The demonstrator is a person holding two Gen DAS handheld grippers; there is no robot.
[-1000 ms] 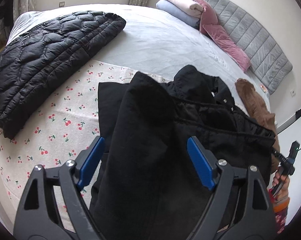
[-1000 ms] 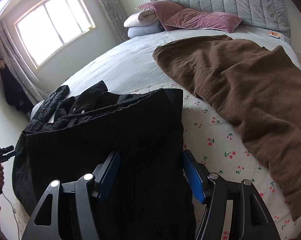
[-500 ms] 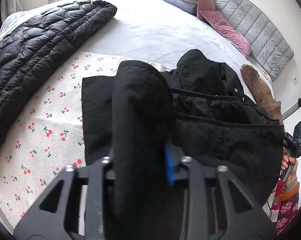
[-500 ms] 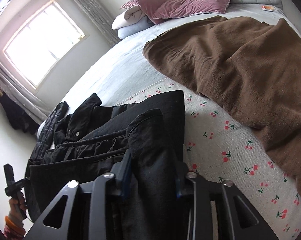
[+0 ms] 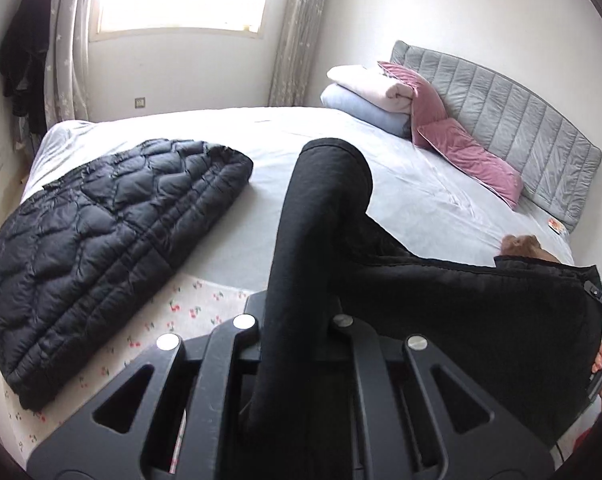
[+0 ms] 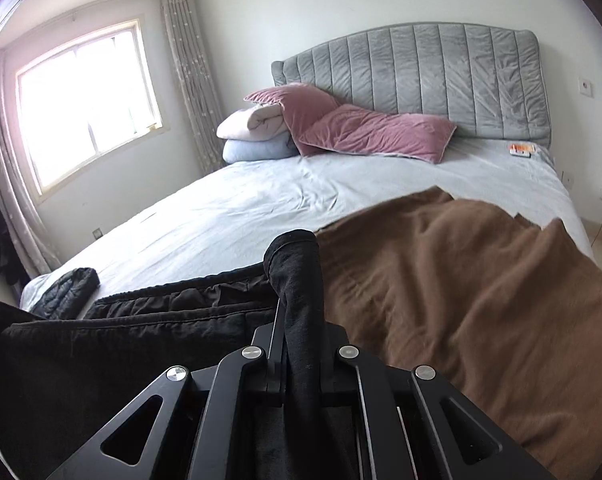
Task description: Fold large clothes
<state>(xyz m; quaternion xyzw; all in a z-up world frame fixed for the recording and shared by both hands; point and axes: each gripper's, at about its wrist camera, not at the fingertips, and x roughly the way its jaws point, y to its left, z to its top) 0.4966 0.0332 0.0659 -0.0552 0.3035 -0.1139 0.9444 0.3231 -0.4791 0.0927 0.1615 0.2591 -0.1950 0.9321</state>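
Observation:
A black coat hangs stretched between my two grippers, lifted off the bed. My left gripper is shut on one folded end of it, a thick black roll of cloth standing up between the jaws. My right gripper is shut on the other end of the black coat, with a narrow fold poking up between the jaws. The fingertips are hidden by the cloth in both views.
A black quilted jacket lies folded on the bed's left. A brown blanket covers the right side. Pink pillows, folded quilts and a grey headboard are at the far end. A cherry-print sheet lies below.
Both grippers went from open around the coat's edge to shut on it, then lifted it up off the bed; the views now tilt up toward the walls and window.

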